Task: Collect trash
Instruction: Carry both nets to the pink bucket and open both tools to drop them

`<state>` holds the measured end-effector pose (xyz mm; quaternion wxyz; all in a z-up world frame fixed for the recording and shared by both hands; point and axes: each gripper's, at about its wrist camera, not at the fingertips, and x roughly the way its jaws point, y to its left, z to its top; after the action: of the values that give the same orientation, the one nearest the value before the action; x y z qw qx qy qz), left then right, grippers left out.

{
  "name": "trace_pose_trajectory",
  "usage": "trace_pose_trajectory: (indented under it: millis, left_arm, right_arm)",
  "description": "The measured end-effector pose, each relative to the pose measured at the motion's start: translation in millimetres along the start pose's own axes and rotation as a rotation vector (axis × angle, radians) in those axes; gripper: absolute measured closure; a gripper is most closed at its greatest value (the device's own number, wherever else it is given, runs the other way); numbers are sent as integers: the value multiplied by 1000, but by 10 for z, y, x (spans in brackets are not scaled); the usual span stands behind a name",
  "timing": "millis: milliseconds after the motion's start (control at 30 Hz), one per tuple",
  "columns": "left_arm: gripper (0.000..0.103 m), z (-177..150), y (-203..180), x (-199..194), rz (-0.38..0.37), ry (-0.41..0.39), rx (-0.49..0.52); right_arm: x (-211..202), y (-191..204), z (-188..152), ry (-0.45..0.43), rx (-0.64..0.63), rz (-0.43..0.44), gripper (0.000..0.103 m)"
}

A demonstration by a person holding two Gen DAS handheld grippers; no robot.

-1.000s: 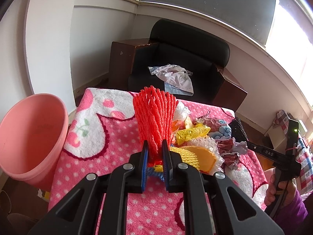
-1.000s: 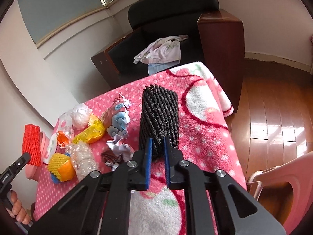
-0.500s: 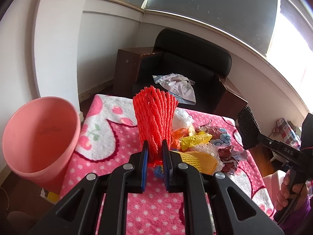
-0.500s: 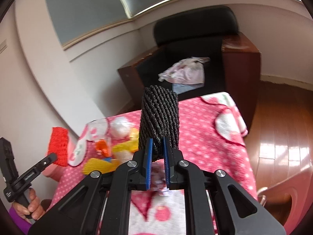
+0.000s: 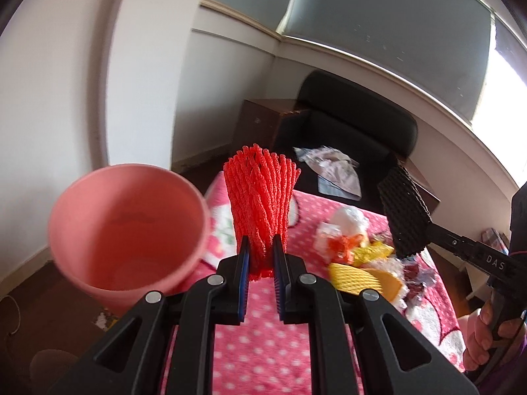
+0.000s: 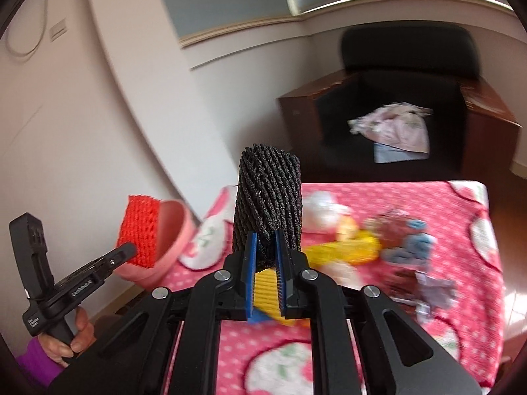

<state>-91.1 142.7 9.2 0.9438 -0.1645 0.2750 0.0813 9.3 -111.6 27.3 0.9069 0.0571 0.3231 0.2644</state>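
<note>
**Red netting heads for the bin**

Red foam net (image 5: 260,207) is pinched in the left tool (image 5: 261,260), held beside the pink bin (image 5: 128,227), likely for dropping in. Right tool (image 6: 265,256) clamps a black foam net (image 6: 266,204) above the littered tabletop (image 6: 461,217), presumably next.

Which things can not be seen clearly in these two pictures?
- Bin base: left wrist view, hidden behind the left gripper.
- Yellow net: right wrist view, mostly hidden by the right gripper.
- Wrappers: right wrist view, blurred.
- Red net lower end: pinched between the jaws.
</note>
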Motion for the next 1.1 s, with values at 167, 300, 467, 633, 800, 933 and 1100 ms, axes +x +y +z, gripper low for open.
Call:
trace_pose_trajectory:
  millis: [167,300,467,633,800,933,1100]
  left_arm:
    - [91,33,283,-91,54,-29,-26]
    - [91,58,517,-129,102,-48,-47]
    - [91,68,835,-95,154,-31,-98]
    - [91,52,1037,-47,192,-6,-139]
    - [91,30,1161,38,225,30,-163]
    - [88,-2,1281,61,237,49,-185]
    - [67,-46,1358,24,254,49,-196]
  right_arm:
    - [287,438,77,32,-63,79,92]
    - [502,795,123,61,-99,142,92]
    - [772,1181,150,104,-124,200,92]
    - [1070,1477,90,169,-141,228,92]
    - [1363,1621,27,236,-121,241,92]
    - [1495,1713,-30,250,-135,222,91]
    - [1625,1732,-91,278,-115,208,89]
